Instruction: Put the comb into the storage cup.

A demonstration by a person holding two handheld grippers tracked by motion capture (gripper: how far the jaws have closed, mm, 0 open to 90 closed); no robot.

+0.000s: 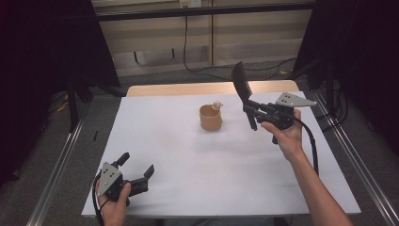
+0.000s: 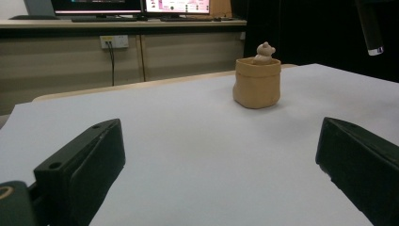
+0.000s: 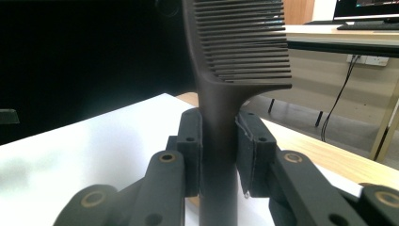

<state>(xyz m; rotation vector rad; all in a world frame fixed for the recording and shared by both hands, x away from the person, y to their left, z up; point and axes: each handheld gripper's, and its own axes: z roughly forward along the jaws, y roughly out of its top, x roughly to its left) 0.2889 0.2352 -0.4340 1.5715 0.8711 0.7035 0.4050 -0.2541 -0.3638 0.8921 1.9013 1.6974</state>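
Note:
A black comb [image 1: 240,81] stands upright in my right gripper [image 1: 251,113], held above the white table to the right of a small tan pot [image 1: 210,117]. In the right gripper view the comb [image 3: 235,56] has its handle clamped between the two pads [image 3: 190,155], teeth pointing right. A little pale figure [image 1: 217,105] pokes out of the pot's rim. My left gripper [image 1: 137,167] rests near the table's front left corner, jaws spread wide with nothing between them. The left gripper view looks across the table at the pot [image 2: 257,83] and the figure [image 2: 264,52].
The white sheet [image 1: 188,160] covers a wooden table [image 1: 188,89] whose far edge shows bare. Metal rails [image 1: 350,155] run along both sides. Cables lie on the floor beyond. A desk with monitors [image 2: 131,7] stands behind the table.

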